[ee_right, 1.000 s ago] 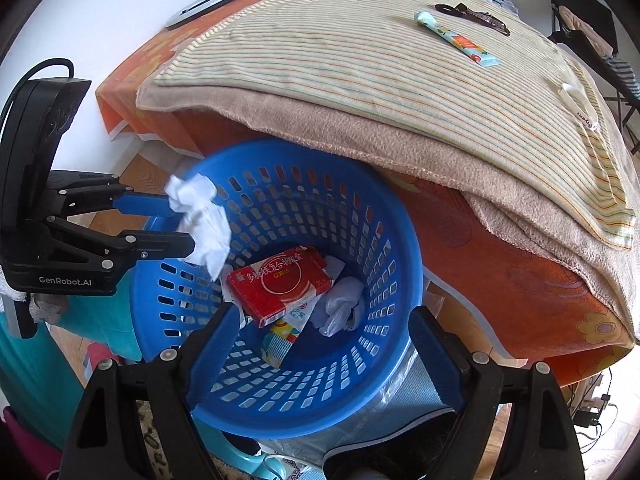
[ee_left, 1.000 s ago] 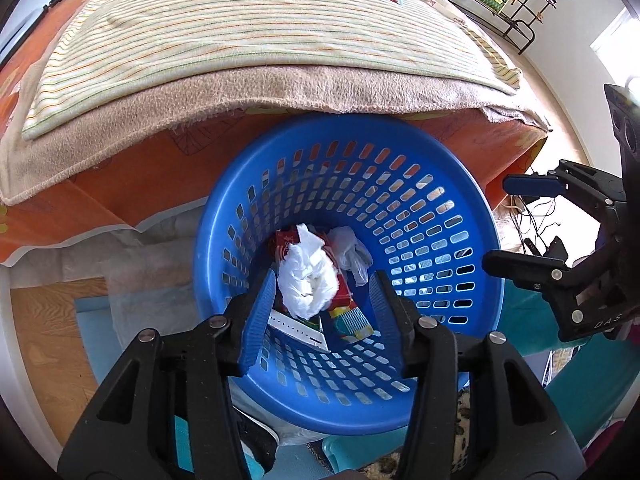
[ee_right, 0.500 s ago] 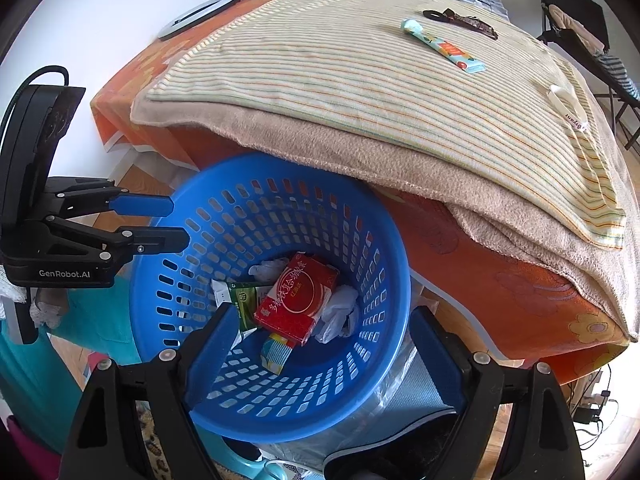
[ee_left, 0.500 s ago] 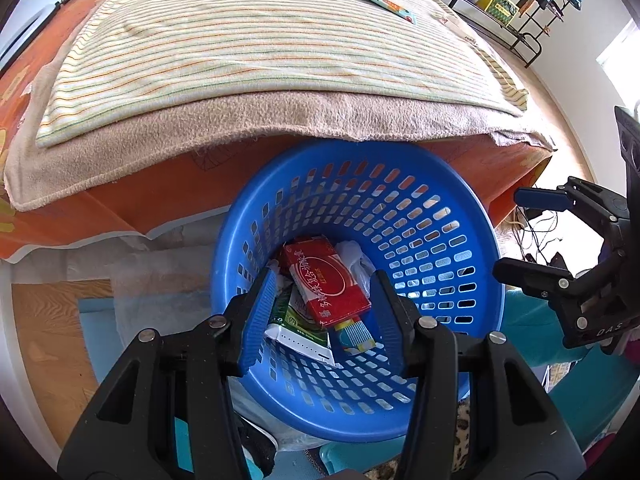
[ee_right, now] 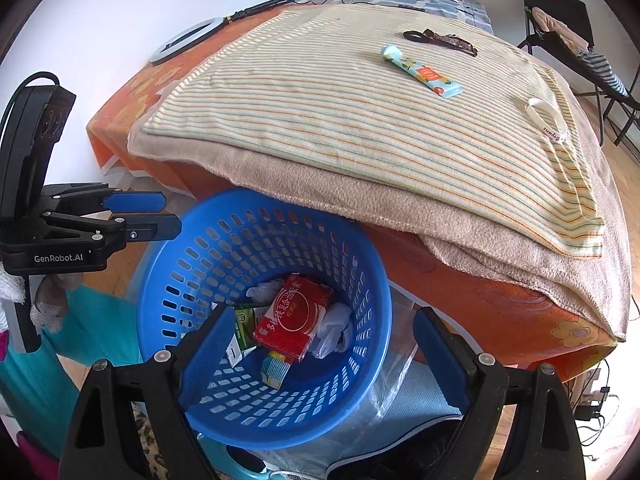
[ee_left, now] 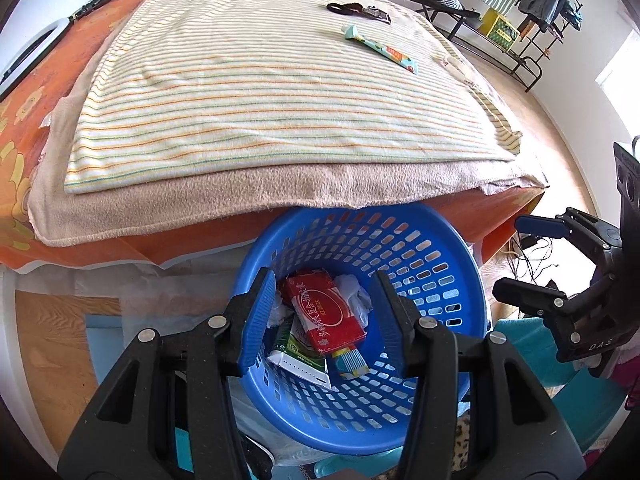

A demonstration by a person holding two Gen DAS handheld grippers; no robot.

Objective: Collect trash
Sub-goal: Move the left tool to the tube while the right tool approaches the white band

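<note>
While both grippers hung above the round blue perforated plastic basket [ee_left: 420,264], the left gripper [ee_left: 322,316] had its jaws spread with nothing between them, and directly below them in the basket lay a red rectangular packet [ee_left: 324,316], crumpled white tissue [ee_left: 352,292], a green-and-white carton [ee_left: 298,344] and a small striped wrapper [ee_left: 352,360]. The right gripper [ee_right: 320,354] likewise had its jaws spread wide and empty over the same trash. Beyond the jaws, on the striped towel [ee_right: 360,120] covering the bed, lay a light-blue tube [ee_right: 422,72] and black scissors [ee_right: 440,40].
</note>
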